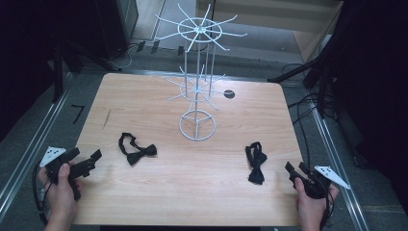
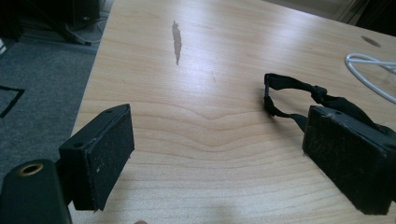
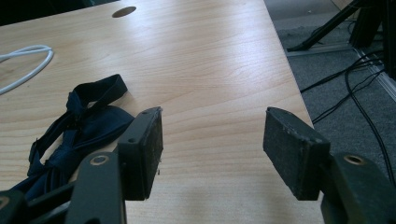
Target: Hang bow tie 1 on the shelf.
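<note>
Low, both hands at near table (image 1: 192,192) corners: left hand-held gripper (image 1: 89,161), right hand-held gripper (image 1: 297,169) (jaws apart, empty)

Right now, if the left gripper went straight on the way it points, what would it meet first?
Probably the left bow tie: the left gripper, jaws open, aims across the table toward it. Depth is unclear.

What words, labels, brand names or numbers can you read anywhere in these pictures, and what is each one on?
There is no readable text here.
The wooden table, the white wire rack and the two bow ties carry no print that shows.
The left gripper and right gripper show no brand or number.
A black angular mark on the floor left of the table looks like tape; whether it is meant as a sign is unclear.
</note>
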Tool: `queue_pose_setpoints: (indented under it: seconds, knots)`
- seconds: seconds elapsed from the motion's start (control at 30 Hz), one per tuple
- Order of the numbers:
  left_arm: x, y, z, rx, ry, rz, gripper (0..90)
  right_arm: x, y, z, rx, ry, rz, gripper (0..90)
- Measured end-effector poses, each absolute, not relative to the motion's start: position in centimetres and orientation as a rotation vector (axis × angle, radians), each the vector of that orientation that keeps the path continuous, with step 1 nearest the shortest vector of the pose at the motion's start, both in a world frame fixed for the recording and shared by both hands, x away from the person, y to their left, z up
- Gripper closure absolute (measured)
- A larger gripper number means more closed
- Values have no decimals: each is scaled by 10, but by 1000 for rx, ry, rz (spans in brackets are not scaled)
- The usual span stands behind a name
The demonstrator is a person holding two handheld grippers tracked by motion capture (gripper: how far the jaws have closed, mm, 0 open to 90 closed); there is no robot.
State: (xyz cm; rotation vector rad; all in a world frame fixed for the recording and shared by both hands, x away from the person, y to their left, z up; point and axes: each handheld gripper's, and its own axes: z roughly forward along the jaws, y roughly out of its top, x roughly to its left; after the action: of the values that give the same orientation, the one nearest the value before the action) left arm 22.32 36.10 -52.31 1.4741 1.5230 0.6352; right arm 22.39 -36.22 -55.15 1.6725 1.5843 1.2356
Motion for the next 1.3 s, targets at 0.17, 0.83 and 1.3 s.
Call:
queue_pose_setpoints:
  seconds: [0.17, 0.83, 1.3]
  knots:
    - [228, 356, -523, 1556, 1516, 627, 96, 225, -360, -550, 1661, 1594, 1244, 389]
    - [231, 348, -522, 1623, 1496, 718, 96, 229, -327, -538, 1604, 1685, 1266, 397]
    - [233, 346, -522, 1644, 1496, 716, 96, 231, -313, -540, 1574, 1781, 1257, 392]
